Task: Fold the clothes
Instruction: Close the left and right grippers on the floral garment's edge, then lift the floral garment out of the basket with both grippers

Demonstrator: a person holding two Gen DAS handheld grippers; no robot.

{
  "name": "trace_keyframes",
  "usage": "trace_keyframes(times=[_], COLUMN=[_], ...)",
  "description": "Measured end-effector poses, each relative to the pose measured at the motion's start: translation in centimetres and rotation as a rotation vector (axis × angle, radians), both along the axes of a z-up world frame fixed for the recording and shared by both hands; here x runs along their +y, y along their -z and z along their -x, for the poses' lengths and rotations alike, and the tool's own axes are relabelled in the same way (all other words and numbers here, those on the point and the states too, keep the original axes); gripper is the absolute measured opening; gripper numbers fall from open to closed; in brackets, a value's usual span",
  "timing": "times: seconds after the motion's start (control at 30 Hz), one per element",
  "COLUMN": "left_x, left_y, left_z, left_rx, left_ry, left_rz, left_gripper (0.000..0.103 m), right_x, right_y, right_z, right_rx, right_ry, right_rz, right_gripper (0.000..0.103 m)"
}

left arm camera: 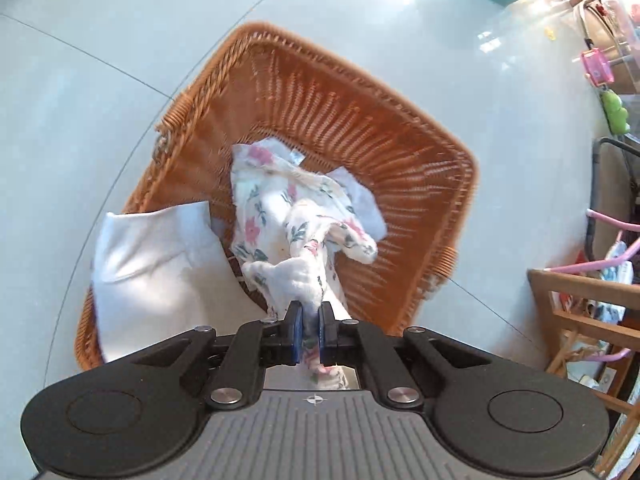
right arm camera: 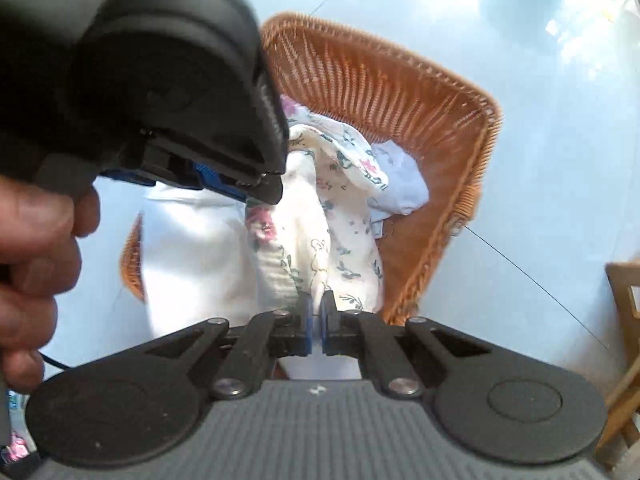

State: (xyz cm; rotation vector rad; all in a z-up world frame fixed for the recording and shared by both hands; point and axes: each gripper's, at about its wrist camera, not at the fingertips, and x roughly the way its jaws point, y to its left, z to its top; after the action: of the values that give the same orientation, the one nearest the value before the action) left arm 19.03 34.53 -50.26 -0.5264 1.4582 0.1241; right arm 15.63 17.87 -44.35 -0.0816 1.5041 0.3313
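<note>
Both grippers, left gripper (left arm camera: 311, 320) and right gripper (right arm camera: 318, 320), clenched on floral garment (left arm camera: 280, 216). Risk: its trailing hem below snags the wicker basket (left arm camera: 360, 120) rim, or thin pinch slips.

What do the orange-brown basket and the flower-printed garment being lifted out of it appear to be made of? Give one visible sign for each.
Orange-brown woven basket: probably wicker or rattan, slightly glossy; thin strands woven over upright ribs, with a wrapped rim. It could be a plastic imitation.

Flower-printed white garment: soft, matte woven fabric, perhaps cotton; it bunches and creases where the left tool pinches it.
</note>
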Motion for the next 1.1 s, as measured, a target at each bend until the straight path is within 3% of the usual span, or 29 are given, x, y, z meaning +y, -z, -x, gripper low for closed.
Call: trace_keyframes(times=[0.6,0.87,1.1], left_x=[-3.6,-6.1,-7.8], left_y=[-21.4,-29.3,-33.5], left_z=[5.2,7.3,9.1], left_rx=[-0.095,-0.14,-0.163], left_ry=[0.036,0.045,0.07], left_rz=[0.007,0.013,0.007], left_gripper=[0.007,0.007,0.007], right_x=[-5.2,-7.9,-9.4], right_y=[-19.9,-25.4,-28.7], right_z=[1.8,2.7,3.8], right_rx=[-0.072,-0.123,-0.159], right_ry=[0.099,0.126,0.153], right_rz=[0.057,0.052,0.049], right_gripper=[0.004,0.004,0.004])
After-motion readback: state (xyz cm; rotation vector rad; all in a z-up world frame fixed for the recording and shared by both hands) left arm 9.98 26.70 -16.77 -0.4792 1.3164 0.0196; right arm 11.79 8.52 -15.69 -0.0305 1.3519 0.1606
